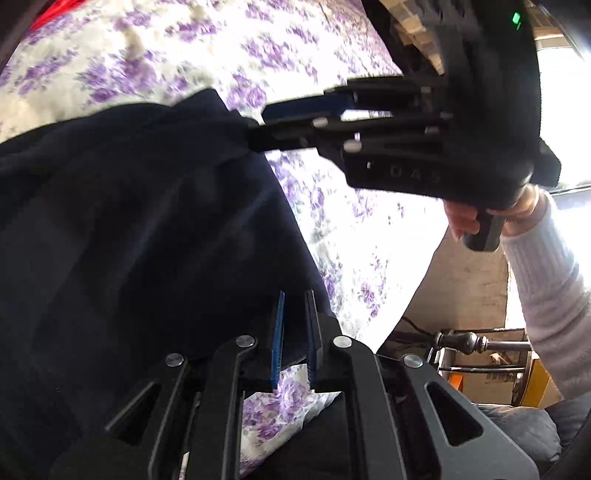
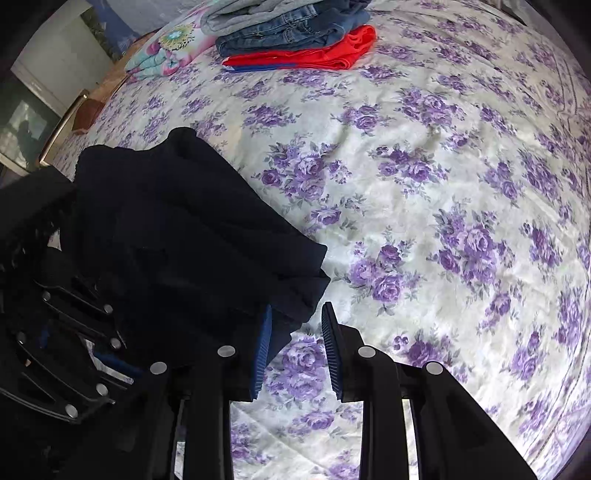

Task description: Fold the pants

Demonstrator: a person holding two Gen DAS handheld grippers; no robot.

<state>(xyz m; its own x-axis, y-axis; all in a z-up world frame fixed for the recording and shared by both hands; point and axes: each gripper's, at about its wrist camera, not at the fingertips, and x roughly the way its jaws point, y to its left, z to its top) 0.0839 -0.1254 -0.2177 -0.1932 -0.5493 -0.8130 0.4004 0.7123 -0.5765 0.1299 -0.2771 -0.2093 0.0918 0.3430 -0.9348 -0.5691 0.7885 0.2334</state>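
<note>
While pants (image 2: 177, 236) lie bunched, both tools hover apart-jawed.

text: "DAS", blurred | on: right gripper (image 1: 258, 127) body

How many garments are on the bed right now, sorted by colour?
Dark navy pants: 1
Grey garment: 1
Blue denim jeans: 1 that I can tell apart
Red garment: 1
Total: 4
</note>
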